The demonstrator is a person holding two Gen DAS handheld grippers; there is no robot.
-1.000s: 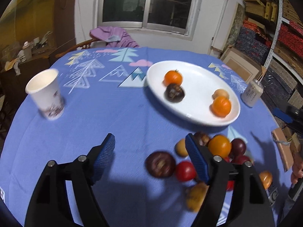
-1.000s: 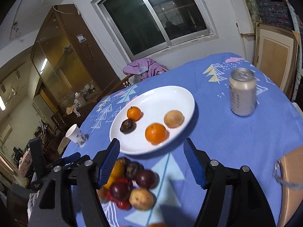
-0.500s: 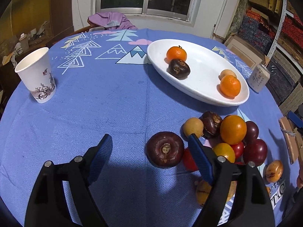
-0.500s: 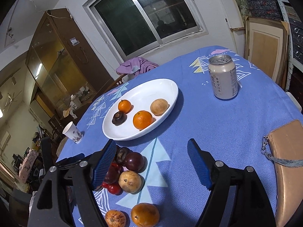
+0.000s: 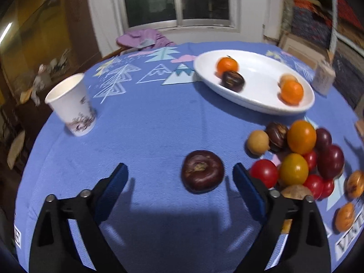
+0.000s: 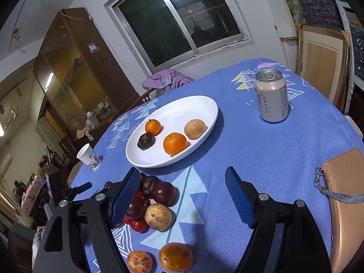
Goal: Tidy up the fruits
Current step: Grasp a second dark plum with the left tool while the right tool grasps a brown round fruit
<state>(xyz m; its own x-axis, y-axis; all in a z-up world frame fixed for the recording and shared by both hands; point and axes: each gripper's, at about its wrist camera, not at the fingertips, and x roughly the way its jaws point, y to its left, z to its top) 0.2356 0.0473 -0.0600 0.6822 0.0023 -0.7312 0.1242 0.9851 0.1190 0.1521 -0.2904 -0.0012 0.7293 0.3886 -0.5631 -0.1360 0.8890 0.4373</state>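
Four fruits sit on the white plate (image 6: 211,113) — the pile (image 5: 300,157) remains on the bench. Left gripper (image 5: 179,178) fingers apart, bracketing a dark purple fruit (image 5: 202,170), unclamped. Right gripper (image 6: 182,193) fingers apart, empty.

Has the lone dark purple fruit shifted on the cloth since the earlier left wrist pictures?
Cannot tell; the camera moved, and the dark purple fruit looks similarly placed beside the fruit pile.

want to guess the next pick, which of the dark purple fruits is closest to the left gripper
The big dark purple fruit lying alone on the cloth, just ahead of the open left gripper. The other dark ones sit in the pile or on the white plate.
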